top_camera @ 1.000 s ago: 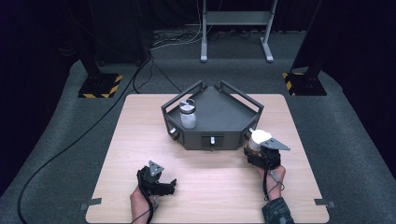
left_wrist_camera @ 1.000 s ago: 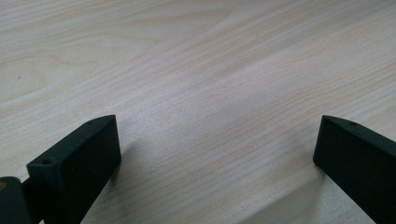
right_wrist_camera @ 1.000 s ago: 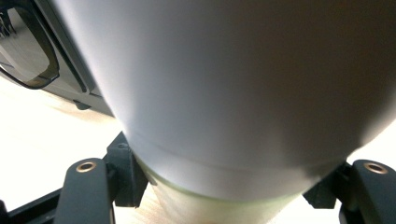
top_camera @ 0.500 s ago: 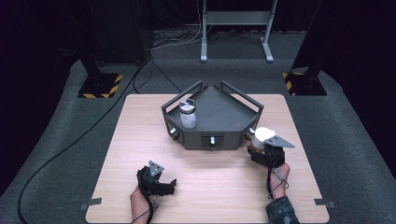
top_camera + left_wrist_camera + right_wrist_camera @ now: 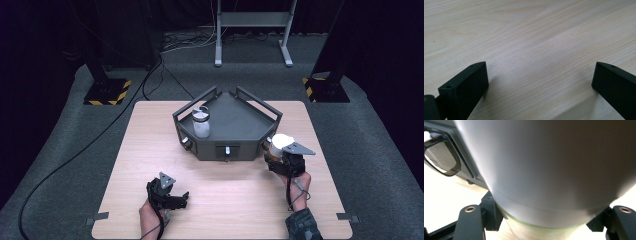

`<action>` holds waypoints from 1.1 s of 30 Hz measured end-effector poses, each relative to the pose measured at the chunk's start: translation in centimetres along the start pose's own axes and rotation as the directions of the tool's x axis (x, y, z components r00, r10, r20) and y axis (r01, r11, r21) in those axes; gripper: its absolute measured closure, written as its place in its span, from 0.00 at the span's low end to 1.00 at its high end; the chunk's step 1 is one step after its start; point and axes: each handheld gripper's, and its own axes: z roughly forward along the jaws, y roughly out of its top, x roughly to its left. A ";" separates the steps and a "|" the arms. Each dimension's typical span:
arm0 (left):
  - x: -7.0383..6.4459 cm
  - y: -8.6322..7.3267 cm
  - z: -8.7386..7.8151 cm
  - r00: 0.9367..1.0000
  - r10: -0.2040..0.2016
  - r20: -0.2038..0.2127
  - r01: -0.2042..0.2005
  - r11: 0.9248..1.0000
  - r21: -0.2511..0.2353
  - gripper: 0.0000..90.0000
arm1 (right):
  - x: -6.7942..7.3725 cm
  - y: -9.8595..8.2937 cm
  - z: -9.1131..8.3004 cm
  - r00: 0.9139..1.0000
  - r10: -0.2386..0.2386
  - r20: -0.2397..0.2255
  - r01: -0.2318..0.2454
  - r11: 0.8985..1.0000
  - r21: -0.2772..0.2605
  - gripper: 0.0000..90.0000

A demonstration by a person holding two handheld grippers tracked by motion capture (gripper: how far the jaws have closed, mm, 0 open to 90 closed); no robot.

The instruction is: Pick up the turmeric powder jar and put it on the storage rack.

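1. Nearest the person, the left gripper lies low over the wooden table near its front edge. In the left gripper view its jaws stand wide apart with bare wood grain between them.
2. Farther forward on the right side, the right gripper sits just beside the front right corner of the dark tray. Its jaws are closed around a white-capped container; the body below the cap looks pale tan, though the close view is too blurred to be sure.
3. The tray is an angular rack with raised rails, standing in the middle of the table.
4. Inside the tray, at its left side, a jar with a white lower half stands upright.
5. Beyond the table, a metal stand rises from the grey floor.
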 end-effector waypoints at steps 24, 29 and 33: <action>0.0 0.0 0.0 1.000 0.000 0.000 0.000 1.000 0.000 0.01 | 0.1 2.6 -0.9 0.999 -0.039 -0.017 0.039 0.999 0.003 0.34; 0.0 0.0 0.0 1.000 0.000 0.000 0.000 1.000 0.000 0.01 | 0.1 3.2 -1.0 0.999 -0.044 -0.017 0.044 0.999 0.006 0.34; 0.0 0.0 0.0 1.000 0.000 0.000 0.000 1.000 0.000 0.01 | 0.2 3.6 -1.2 0.999 -0.051 -0.015 0.051 0.999 0.006 0.34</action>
